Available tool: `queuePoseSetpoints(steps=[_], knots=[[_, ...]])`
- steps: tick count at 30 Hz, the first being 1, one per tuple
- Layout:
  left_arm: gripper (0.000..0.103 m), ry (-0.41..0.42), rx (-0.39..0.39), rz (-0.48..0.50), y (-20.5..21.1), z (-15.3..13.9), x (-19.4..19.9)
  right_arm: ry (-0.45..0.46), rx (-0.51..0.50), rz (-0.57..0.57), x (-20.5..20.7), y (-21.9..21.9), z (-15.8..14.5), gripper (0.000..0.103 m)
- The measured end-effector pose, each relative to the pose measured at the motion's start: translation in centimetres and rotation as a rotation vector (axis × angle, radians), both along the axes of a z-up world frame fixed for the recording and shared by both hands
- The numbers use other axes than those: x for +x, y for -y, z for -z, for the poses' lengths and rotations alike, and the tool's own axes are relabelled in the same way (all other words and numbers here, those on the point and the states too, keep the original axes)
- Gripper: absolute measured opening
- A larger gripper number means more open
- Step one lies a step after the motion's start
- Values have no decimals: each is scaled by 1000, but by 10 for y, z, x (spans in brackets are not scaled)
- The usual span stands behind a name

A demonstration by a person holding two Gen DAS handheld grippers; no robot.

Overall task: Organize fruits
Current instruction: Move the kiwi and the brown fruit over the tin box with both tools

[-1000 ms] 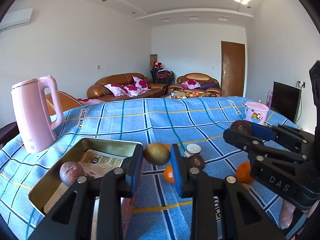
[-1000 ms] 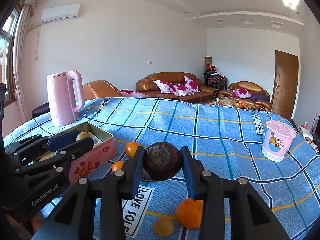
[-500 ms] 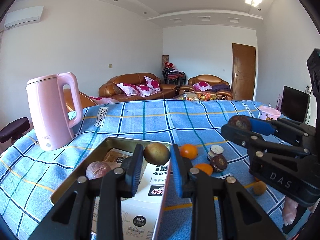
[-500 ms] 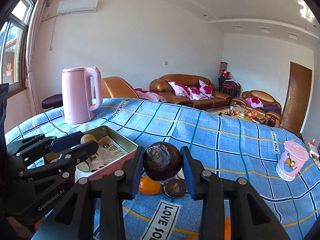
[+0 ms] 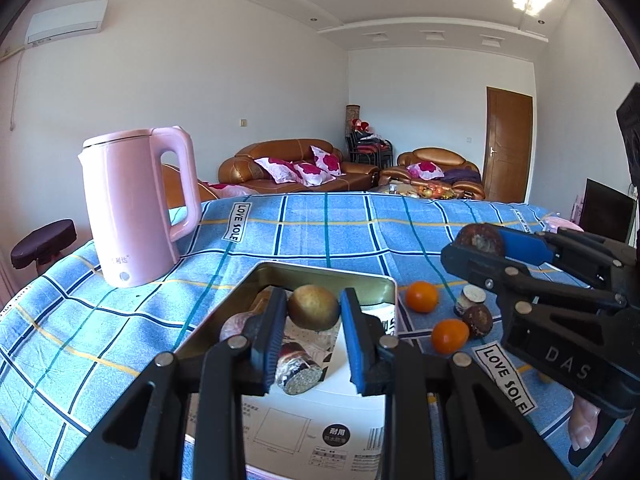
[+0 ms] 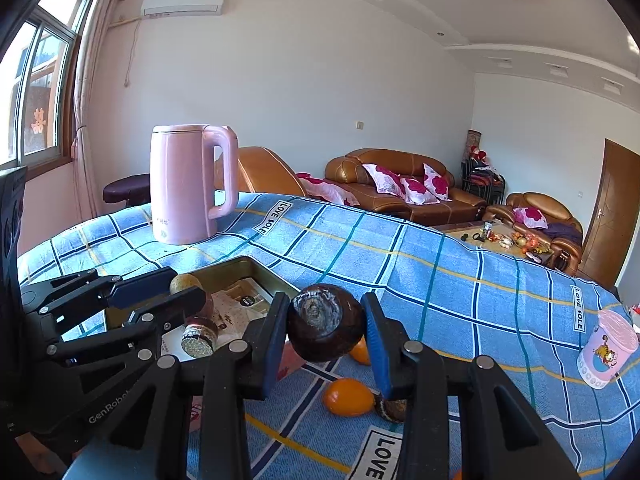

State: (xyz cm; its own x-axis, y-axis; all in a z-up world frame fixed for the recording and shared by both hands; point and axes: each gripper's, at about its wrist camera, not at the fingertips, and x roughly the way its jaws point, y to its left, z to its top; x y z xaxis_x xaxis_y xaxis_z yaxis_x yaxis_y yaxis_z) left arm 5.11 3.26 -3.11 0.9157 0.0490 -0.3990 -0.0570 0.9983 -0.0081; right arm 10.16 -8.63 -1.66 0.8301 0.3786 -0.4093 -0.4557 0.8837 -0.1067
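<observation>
Two fruits in transit: left gripper [image 5: 313,336] clamped on a round tan-brown fruit [image 5: 314,307] above the open rectangular metal tin [image 5: 320,276]; right gripper [image 6: 325,350] clamped on a dark brown round fruit [image 6: 325,322] near the tin's right edge. Stowed: one reddish fruit [image 5: 234,325]. Remaining on the blue checked tablecloth [image 5: 320,232], as far as shows: two small oranges [image 5: 421,297] and two dark fruits [image 5: 478,320]; judged early-to-middle.

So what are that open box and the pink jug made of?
The open box looks like thin metal: its inner walls have a dull golden sheen and a rolled rim. The pink jug seems to be matte plastic, smooth and evenly coloured with a moulded handle, though a metal liner inside can't be ruled out.
</observation>
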Motion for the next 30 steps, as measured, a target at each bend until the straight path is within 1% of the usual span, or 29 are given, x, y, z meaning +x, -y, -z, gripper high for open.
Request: queuePoseSetpoints(steps=[8,15,30], knots=[[29,-23,1,-48,-19,4,0,-16,-4,-34,5,-15,5,39],[29,-36,5,-75,-30,6,-2,-50,-5,-63,13,-27,13,39],[29,-51,6,-104,-48,7,-10,-102,-16,-98,24,-48,28,39]])
